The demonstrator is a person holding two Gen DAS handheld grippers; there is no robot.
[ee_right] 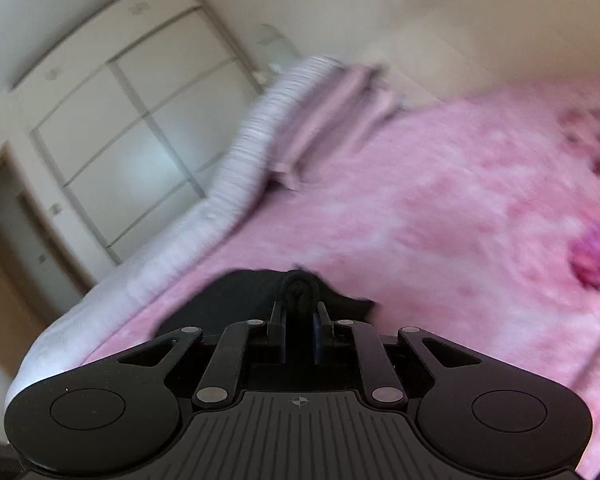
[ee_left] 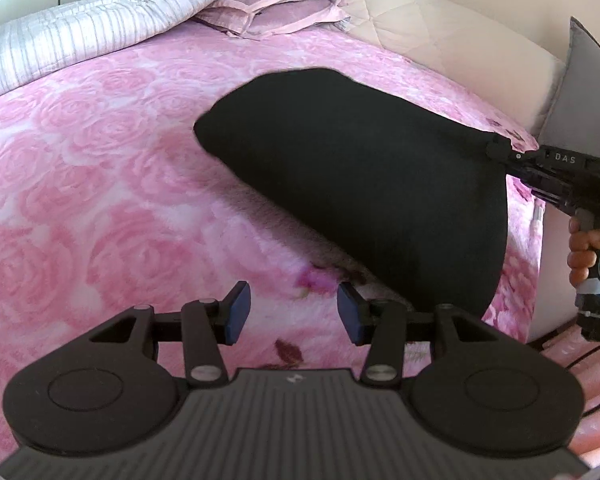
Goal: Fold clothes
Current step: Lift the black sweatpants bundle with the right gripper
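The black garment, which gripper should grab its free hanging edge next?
Left. The left gripper is open and empty, just below the black garment, while the right gripper is already clamped on one corner.

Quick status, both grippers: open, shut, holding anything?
Left gripper: open, holding nothing, above the pink rose blanket.
Right gripper: shut on a bunched corner of the black garment, lifting it off the blanket.

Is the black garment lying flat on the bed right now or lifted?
Lifted at one end: the right gripper is shut on a bunched corner of the black garment, which casts a shadow on the pink bedspread.
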